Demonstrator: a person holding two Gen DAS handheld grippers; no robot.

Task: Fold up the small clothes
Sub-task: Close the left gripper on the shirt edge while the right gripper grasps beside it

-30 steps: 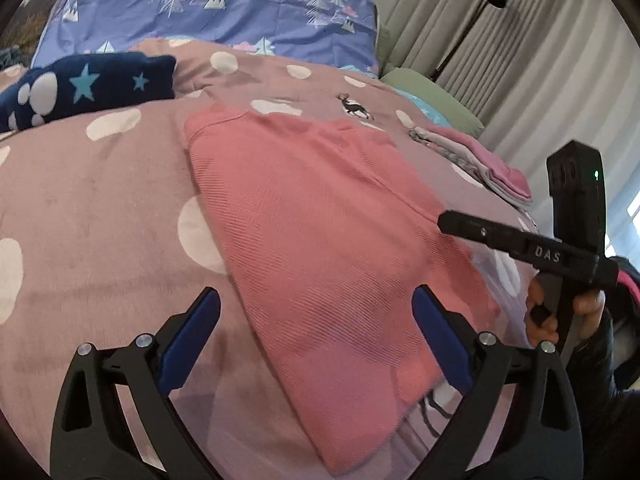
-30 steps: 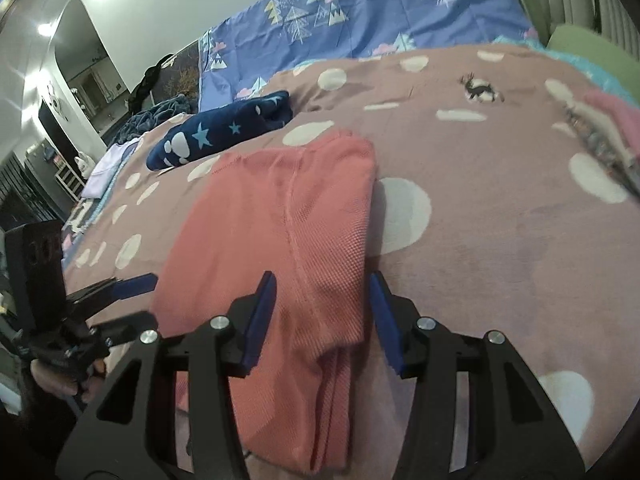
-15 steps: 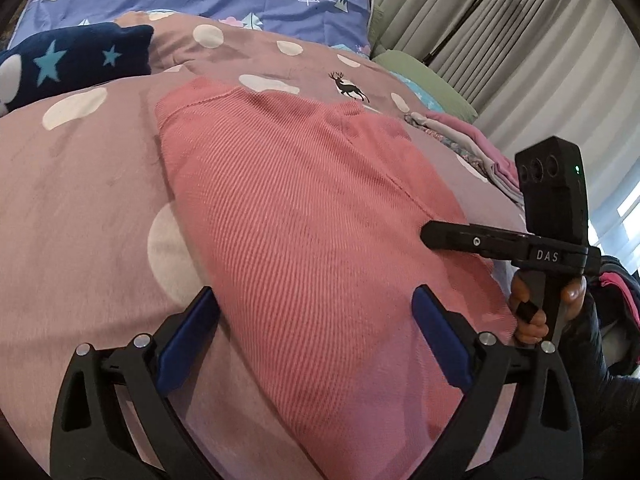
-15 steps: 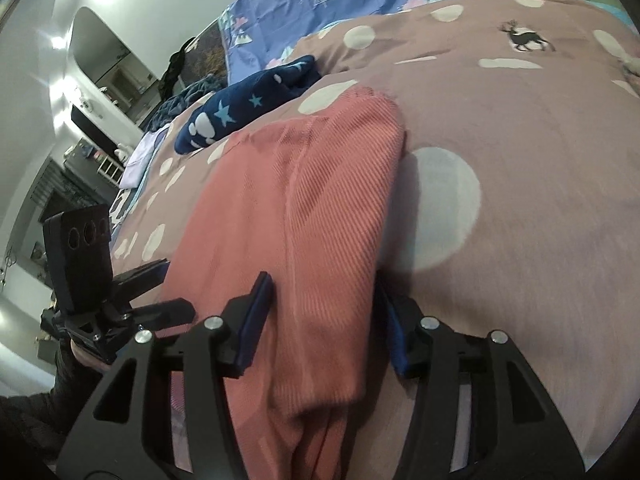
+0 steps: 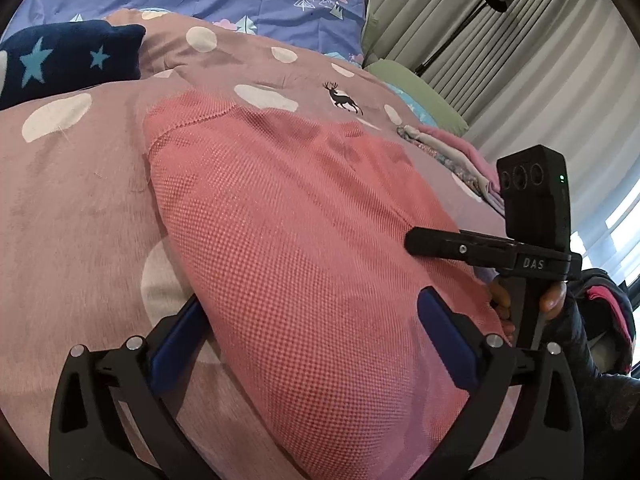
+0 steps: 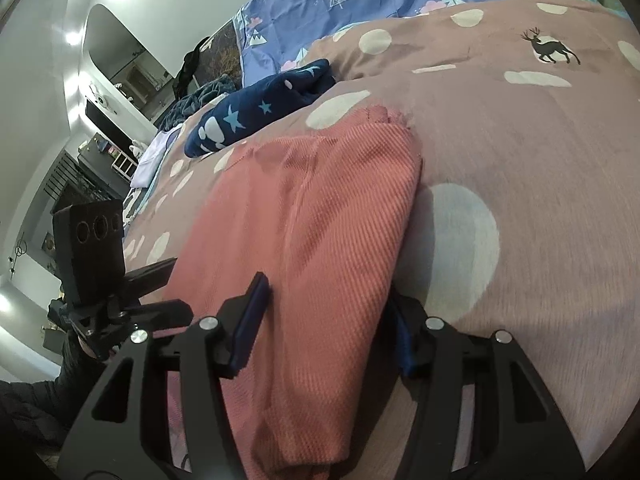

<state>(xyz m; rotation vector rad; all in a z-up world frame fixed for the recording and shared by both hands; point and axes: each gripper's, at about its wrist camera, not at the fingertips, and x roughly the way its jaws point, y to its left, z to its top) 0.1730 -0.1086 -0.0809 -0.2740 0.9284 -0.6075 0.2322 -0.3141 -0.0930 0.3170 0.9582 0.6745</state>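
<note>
Two tongs gape wide: left tongs and right tongs straddle the folded waffle-knit top, gripping nothing, on the dotted bed.

A coral-pink waffle-knit garment lies flat on the bed, folded lengthwise into a long, narrow shape. Its weave shows as a fine grid of small raised squares, with a stitched seam running down its length. The far end is squared off, with a thin hemmed edge and a small flap of the under layer poking out beyond the top layer. One long side forms a soft, rounded fold. The near end hangs doubled over, its layers bunching slightly. The upper surface is mostly smooth, with shallow creases near the far end.
</note>
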